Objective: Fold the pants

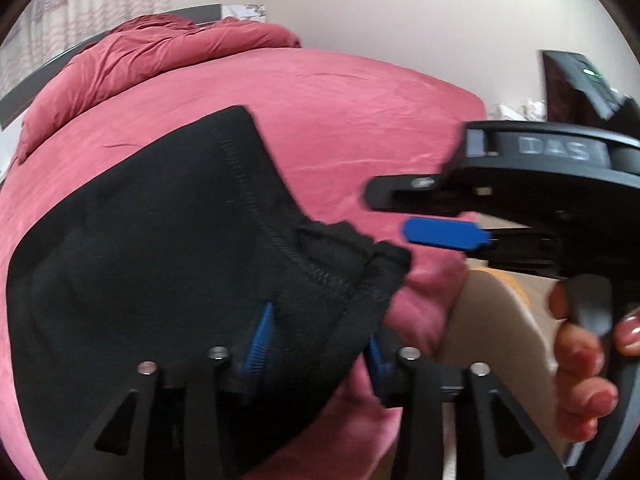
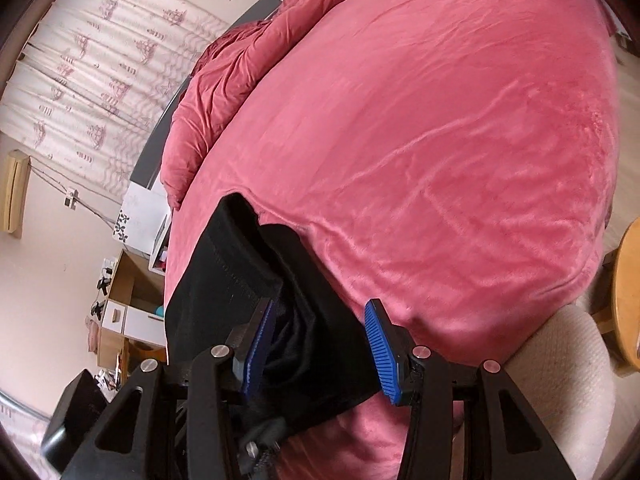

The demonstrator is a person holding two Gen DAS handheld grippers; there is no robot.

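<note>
We hold both grippers low at the near edge of the bed covered in a pink plush sheet (image 1: 360,120). In the left wrist view our left gripper (image 1: 316,344) has its blue ribbed pads spread wide, with the black stitched fabric pants (image 1: 160,240) draped over and between them; we cannot tell whether it grips the cloth. Our right gripper (image 1: 404,212) reaches in level from the right, fingers parted, tips just beside the pants' gathered waistband, our hand (image 1: 584,364) wrapped on its handle. In its own view the right gripper (image 2: 320,344) stands wide open, the pants (image 2: 240,272) bunched between its pads. The pants lie at the bed's near left corner. A crumpled red duvet (image 1: 160,52) sits along the far left edge; the sheet's middle and right stretch wide beyond it.
</note>
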